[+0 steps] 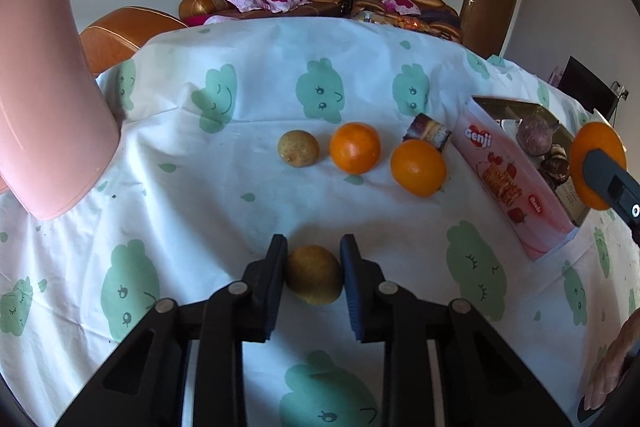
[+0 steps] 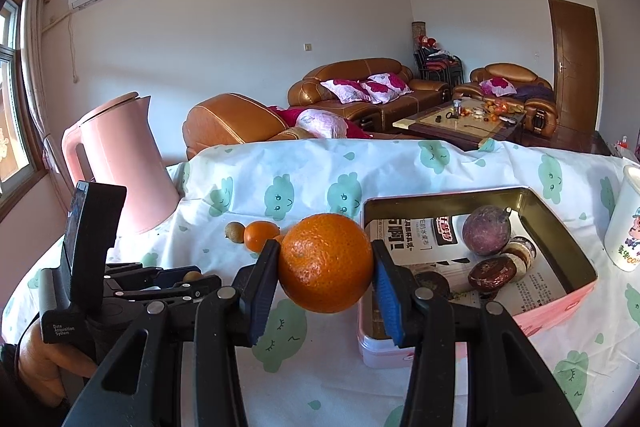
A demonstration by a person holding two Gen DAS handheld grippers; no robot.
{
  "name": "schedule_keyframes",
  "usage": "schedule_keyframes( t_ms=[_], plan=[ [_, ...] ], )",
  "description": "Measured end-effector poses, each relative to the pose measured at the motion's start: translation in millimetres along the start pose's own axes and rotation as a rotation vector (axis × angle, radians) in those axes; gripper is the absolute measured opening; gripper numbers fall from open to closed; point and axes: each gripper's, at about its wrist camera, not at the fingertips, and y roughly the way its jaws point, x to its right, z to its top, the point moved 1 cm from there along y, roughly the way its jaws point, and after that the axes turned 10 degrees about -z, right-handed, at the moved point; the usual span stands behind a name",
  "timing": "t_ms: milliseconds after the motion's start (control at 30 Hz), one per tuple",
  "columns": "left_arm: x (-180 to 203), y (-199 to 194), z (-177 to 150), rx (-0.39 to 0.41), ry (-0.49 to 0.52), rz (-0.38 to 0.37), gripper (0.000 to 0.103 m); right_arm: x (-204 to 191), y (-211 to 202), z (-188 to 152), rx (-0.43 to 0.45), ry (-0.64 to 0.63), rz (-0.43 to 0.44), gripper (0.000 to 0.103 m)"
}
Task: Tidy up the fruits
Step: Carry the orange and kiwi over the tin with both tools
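Note:
My left gripper point(image 1: 314, 251) is shut on a small yellow-brown fruit point(image 1: 315, 277) that sits low over the white tablecloth point(image 1: 240, 227), with a pad against each side. My right gripper point(image 2: 326, 247) is shut on a large orange point(image 2: 326, 269) and holds it in the air just left of the pink tin box point(image 2: 560, 301). The left wrist view shows the same orange point(image 1: 591, 143) above that box point(image 1: 516, 187). Further back on the cloth lie another yellow-brown fruit point(image 1: 298, 148) and two oranges point(image 1: 354, 147) point(image 1: 418, 167). A purple fruit point(image 2: 486, 231) lies inside the box.
A pink kettle point(image 1: 48, 99) stands at the table's left edge. A wrapped snack point(image 1: 426, 131) lies behind the right orange. Round brown sweets point(image 2: 494, 273) and printed paper are in the box. A white cup point(image 2: 626, 223) stands right of it. Sofas sit beyond the table.

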Motion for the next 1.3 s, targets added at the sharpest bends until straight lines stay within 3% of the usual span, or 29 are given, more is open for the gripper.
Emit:
schedule_keyframes(
  t_ms=[267,400,500,933,1133,1300],
  plan=[
    [1,-44,3,0.275,-0.026,0.021,0.029,4,-9,4,0.039,0.007,0.025,0.047],
    [19,-49,2,0.322,0.007,0.063,0.029,11,-13,7,0.054,0.014,0.023,0.047],
    [34,-50,2,0.346,0.02,0.048,0.029,21,-15,10,0.064,0.03,0.014,0.047],
    [120,-27,17,0.345,0.093,-0.094,0.029,115,-20,22,0.112,0.106,-0.142,0.047],
    [159,-3,35,0.316,0.135,-0.117,0.029,167,-17,26,0.116,0.16,-0.237,0.047],
    [184,29,50,0.25,0.152,-0.077,0.029,185,-2,24,0.07,0.162,-0.264,0.047]
  ],
)
